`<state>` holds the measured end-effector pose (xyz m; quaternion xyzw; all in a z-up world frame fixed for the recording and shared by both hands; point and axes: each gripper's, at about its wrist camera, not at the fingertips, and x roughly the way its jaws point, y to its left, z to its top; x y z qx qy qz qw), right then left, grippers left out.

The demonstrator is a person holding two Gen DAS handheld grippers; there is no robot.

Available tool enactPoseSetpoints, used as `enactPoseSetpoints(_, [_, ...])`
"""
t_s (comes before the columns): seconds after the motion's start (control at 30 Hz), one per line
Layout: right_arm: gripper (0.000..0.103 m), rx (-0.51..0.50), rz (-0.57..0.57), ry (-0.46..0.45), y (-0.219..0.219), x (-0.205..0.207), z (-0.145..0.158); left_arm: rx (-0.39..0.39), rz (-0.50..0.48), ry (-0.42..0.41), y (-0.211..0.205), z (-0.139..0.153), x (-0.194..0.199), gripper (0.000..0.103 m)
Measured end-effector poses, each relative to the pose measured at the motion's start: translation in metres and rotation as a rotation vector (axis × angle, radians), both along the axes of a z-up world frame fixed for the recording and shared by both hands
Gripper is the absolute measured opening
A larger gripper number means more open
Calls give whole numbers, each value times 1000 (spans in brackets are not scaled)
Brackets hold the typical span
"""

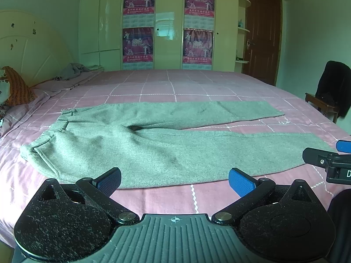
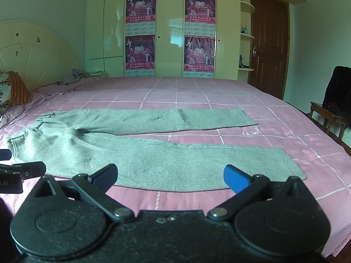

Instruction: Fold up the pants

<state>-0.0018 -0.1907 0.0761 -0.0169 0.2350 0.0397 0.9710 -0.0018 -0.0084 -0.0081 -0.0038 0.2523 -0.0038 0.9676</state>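
Grey pants (image 1: pixel 140 144) lie flat on the pink checked bed (image 1: pixel 166 83), waistband at the left, both legs spread apart toward the right. My left gripper (image 1: pixel 174 180) is open and empty, hovering just before the near edge of the pants' seat and near leg. My right gripper (image 2: pixel 170 176) is open and empty at the near edge of the near leg (image 2: pixel 197 164), toward the cuff. The right gripper's fingers show at the right edge of the left wrist view (image 1: pixel 324 160). The left gripper shows at the left edge of the right wrist view (image 2: pixel 19 171).
A cream headboard (image 1: pixel 26 46), patterned pillows (image 1: pixel 15 87) and a crumpled grey cloth (image 1: pixel 74 70) are at the bed's far left. A wardrobe with posters (image 1: pixel 166 24) stands behind the bed. A wooden chair with dark clothes (image 1: pixel 329 92) stands at the right, near a brown door (image 1: pixel 262 35).
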Motion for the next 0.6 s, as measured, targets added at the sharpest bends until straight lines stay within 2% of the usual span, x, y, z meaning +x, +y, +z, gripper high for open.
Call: enactPoseSetpoints(0.6, [103,7,-5,3,-1,2,0,-3,5,6,2,0,2,103])
